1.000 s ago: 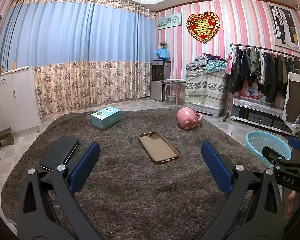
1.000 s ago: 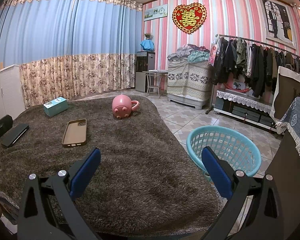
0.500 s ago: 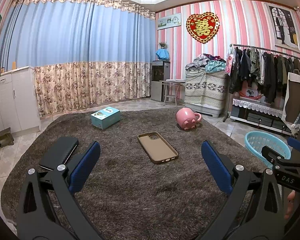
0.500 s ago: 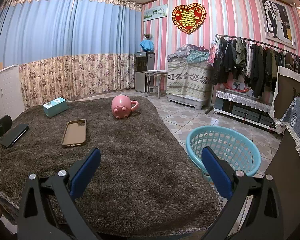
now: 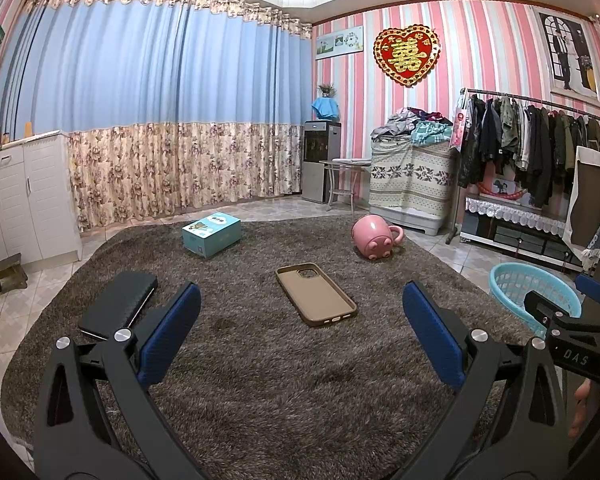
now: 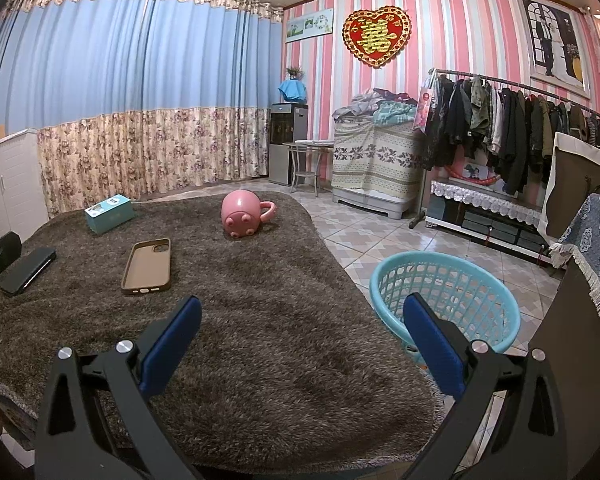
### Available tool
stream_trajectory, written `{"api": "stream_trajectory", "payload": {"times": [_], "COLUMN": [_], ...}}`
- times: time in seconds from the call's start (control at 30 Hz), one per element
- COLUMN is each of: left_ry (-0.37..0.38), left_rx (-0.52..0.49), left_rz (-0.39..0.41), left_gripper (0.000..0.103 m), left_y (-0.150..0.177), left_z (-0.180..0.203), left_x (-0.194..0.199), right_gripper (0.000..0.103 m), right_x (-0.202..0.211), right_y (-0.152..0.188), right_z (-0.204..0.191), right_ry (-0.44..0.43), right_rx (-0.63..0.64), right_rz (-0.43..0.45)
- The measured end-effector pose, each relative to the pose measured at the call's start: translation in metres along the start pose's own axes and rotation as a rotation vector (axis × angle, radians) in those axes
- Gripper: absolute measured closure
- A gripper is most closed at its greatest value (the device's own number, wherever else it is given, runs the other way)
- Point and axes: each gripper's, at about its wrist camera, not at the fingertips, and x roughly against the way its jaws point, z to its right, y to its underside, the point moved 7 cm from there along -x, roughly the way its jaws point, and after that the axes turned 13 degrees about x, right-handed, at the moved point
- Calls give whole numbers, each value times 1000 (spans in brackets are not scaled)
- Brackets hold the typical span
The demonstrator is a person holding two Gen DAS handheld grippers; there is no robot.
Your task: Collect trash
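On a brown shag rug lie a tan phone case, a black flat case, a teal box and a pink pig mug on its side. The same show in the right wrist view: phone case, black case, box, mug. A light blue basket stands on the tiles right of the rug. My left gripper is open and empty above the rug, short of the phone case. My right gripper is open and empty over the rug's right edge, beside the basket.
White cabinets stand at the left. A clothes rack, a covered pile and a low shelf line the right wall. A dark chair with blue cloth is close on the right. Tiled floor surrounds the rug.
Almost nothing has changed; both views shift only slightly. Both grippers stay open and empty.
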Motion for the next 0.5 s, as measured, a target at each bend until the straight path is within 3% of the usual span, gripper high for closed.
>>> {"api": "stream_trajectory", "payload": {"times": [0.5], "left_ry": [1], "left_rx": [2], "left_rz": [0], "left_gripper": [5], "left_y": [0], "left_z": [-1], "left_x": [-1], "right_gripper": [4], "right_x": [0], "right_y": [0], "right_z": [1], "right_ry": [-1], "right_rx": [2], "right_rz": [-1]}}
